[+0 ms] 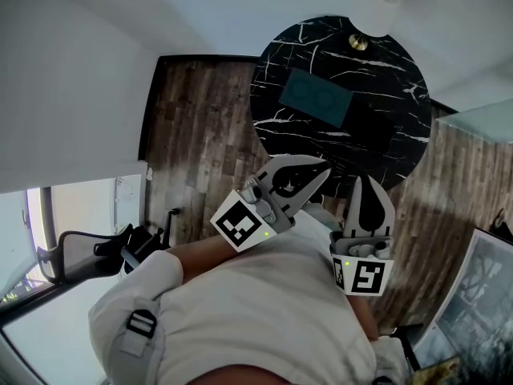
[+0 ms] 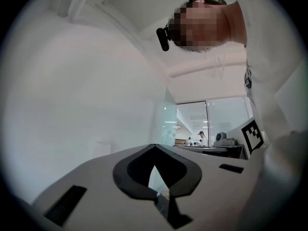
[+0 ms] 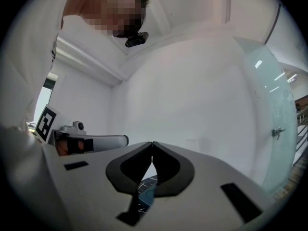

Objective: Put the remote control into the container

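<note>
The 2 grippers are held just off the lower edge of the round black worktop (image 1: pixel 385 62), at frame centre. On the left gripper (image 1: pixel 321 169) the fingers are closed tip to tip with nothing held; the right gripper (image 1: pixel 362 180) is likewise closed and empty. The teal container (image 1: pixel 315 96) lies above them, its long axis running upper left to lower right. The remote is not surely made out. A plain dark patch (image 1: pixel 370 127) just right of the container may be it, and it is judged nearer the right gripper.

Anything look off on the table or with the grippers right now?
Nothing stands out. The container sits flat on the table, nothing spilled. The left hand-held gripper and right hand-held gripper are shut and empty, short of the table. I can't pick out the remote.
</note>
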Tool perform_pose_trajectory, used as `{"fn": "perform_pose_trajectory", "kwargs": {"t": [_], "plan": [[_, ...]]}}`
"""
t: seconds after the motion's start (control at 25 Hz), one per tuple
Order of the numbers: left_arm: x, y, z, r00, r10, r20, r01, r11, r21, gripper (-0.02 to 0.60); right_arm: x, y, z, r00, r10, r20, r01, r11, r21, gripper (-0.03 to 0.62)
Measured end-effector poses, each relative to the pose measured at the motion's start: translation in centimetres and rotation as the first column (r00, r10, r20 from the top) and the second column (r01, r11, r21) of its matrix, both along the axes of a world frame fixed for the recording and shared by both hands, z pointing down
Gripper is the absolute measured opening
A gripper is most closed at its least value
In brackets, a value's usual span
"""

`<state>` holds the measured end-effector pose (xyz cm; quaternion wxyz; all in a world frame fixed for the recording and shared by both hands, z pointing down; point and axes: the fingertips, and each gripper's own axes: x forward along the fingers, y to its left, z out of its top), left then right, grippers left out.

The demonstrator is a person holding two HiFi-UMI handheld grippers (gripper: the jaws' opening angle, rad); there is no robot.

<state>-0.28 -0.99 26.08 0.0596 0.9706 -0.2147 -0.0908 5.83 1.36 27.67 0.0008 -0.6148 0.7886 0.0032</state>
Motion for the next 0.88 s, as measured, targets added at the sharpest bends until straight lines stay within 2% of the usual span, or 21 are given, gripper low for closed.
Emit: {"fn": "perform_pose_trajectory", "kwargs": {"t": [0.32,0.52,0.88], "plan": [[1.6,-0.5,-0.1,0.998,-0.056,-0.006,0.056,0.998,0.000,0.002,1.6,-0.7,0.0,0.999,-0.052,0.006,0.052,0.999,0.009,0.008],[2.5,-1.0,-0.2,0.997,-0.072,0.020,0.072,0.997,0.005,0.002,2.6,-1.2,0.1,0.998,-0.065,0.008,0.065,0.998,-0.010,0.008],[3.5,-1.6,4.1,0.994,-0.091,0.056,0.098,0.986,-0.133,0.002,3.8,-1.4,4.0,0.996,-0.078,0.053,0.085,0.987,-0.136,0.008]]}}
